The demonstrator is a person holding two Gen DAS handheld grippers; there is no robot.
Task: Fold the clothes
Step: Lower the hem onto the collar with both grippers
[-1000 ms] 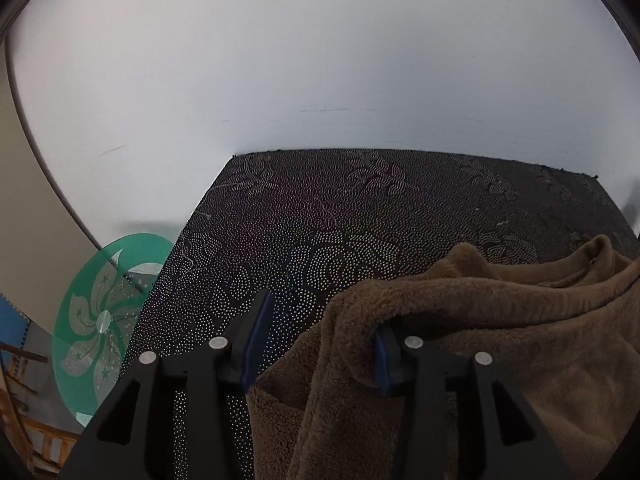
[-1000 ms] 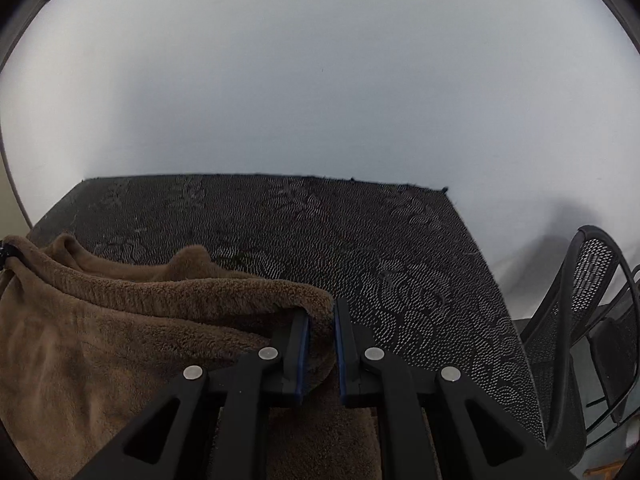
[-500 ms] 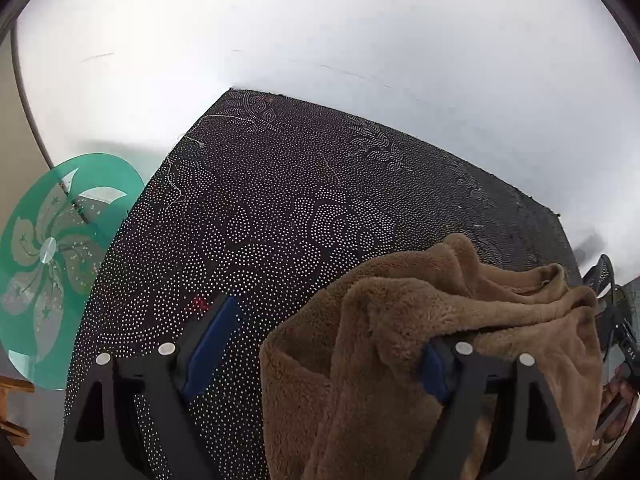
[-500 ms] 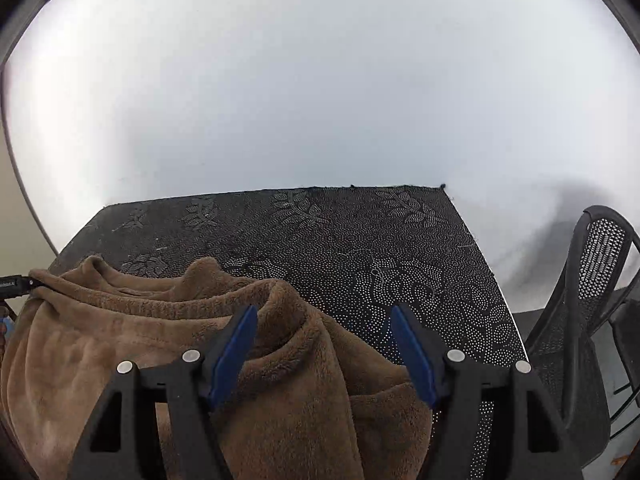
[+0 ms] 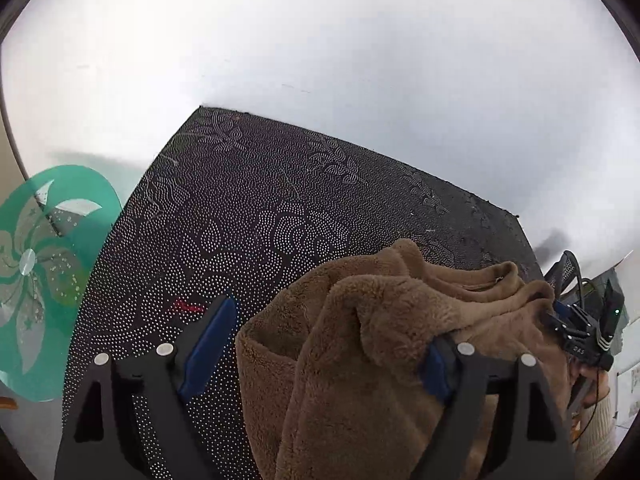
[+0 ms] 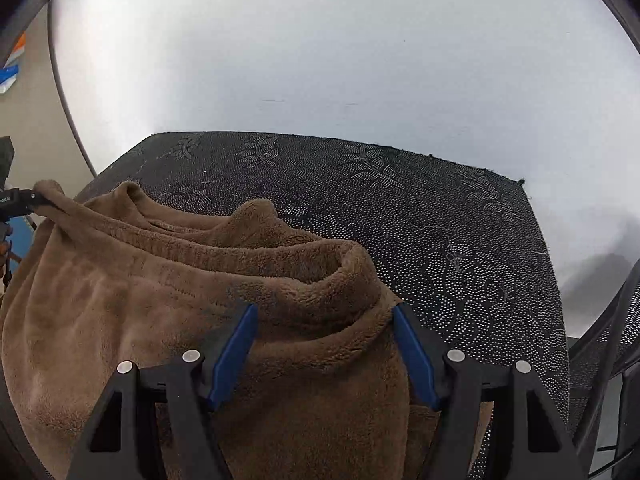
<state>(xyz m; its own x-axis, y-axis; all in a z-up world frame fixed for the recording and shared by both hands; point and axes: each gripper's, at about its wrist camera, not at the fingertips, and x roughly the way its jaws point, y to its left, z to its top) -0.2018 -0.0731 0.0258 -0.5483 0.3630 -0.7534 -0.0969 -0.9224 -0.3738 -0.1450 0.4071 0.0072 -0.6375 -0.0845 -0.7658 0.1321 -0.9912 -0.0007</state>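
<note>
A brown fleece garment (image 5: 400, 344) lies bunched on a black dotted table (image 5: 256, 216). My left gripper (image 5: 324, 344) is open, its jaws wide apart around the garment's left end, with a fold lying between them. In the right wrist view the garment (image 6: 180, 280) fills the lower left. My right gripper (image 6: 324, 348) is open too, its jaws wide around the rolled right end. The left gripper's tip (image 6: 20, 204) shows at the far left, at the garment's other end. The right gripper (image 5: 584, 336) shows at the right edge of the left wrist view.
A green round disc with a flower pattern (image 5: 44, 276) stands left of the table. A black mesh chair (image 6: 600, 340) stands right of the table. The black table (image 6: 420, 216) stretches back to a white wall (image 6: 320, 60).
Both grippers opened: the right one was shut on the garment a second ago, the left was narrower. Both have drawn back a little and the garment now lies loose between the jaws.
</note>
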